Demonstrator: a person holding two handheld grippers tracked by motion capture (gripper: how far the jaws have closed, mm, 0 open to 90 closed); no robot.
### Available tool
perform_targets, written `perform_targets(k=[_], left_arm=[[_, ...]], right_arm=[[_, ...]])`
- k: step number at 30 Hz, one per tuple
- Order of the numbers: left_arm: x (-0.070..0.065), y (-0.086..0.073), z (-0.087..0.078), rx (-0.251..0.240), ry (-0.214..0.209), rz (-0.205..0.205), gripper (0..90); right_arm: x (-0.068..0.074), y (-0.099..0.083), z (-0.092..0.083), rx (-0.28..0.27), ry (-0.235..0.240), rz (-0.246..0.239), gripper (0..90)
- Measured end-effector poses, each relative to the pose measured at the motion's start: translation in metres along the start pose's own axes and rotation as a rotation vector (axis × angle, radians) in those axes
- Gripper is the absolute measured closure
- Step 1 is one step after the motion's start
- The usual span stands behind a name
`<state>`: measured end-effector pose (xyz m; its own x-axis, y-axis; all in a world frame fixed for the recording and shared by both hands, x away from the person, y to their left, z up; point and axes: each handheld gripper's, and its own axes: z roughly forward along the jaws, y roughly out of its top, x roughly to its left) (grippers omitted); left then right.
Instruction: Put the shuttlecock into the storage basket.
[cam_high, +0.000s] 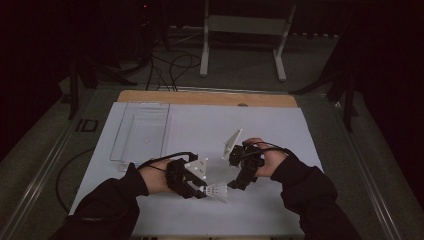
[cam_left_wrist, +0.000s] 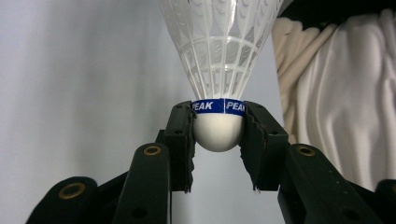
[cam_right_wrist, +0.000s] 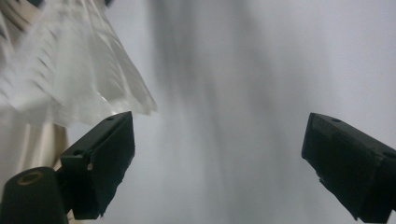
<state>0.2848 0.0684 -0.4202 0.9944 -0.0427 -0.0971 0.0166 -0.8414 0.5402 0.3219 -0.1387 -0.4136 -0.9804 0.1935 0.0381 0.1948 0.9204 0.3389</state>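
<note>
Gripping the shuttlecock (cam_left_wrist: 219, 70) by its white cork, the left gripper (cam_left_wrist: 218, 140) has its fingers (cam_left_wrist: 180, 140) clamped on either side of the rounded base, just under the blue band. In the high view the shuttlecock (cam_high: 216, 192) sits low over the tabletop (cam_high: 260, 130), between the two hands, its skirt pointing toward the right gripper (cam_high: 239, 176).

The right gripper (cam_right_wrist: 219, 154) has its fingers (cam_right_wrist: 105, 154) spread wide with nothing between them; the skirt lies just beside one finger, blurred.

With the handover apparently done, the left grip should stay on the cork, not the thin skirt, which would likely crush or bend. The right hand should draw clear without brushing the feathers. A clear tray (cam_high: 142, 131) lies well apart, at the far left of the tabletop.

The band reads "PEAK" twice, white on blue. No other writing is legible.
</note>
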Motion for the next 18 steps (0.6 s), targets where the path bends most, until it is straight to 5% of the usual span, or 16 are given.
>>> perform_targets(k=[18], left_arm=[[0.002,-0.003,-0.016,-0.01,0.011,-0.049,66.2]], right_arm=[[0.001,-0.042,0.006,-0.166,-0.084,0.1,8.8]])
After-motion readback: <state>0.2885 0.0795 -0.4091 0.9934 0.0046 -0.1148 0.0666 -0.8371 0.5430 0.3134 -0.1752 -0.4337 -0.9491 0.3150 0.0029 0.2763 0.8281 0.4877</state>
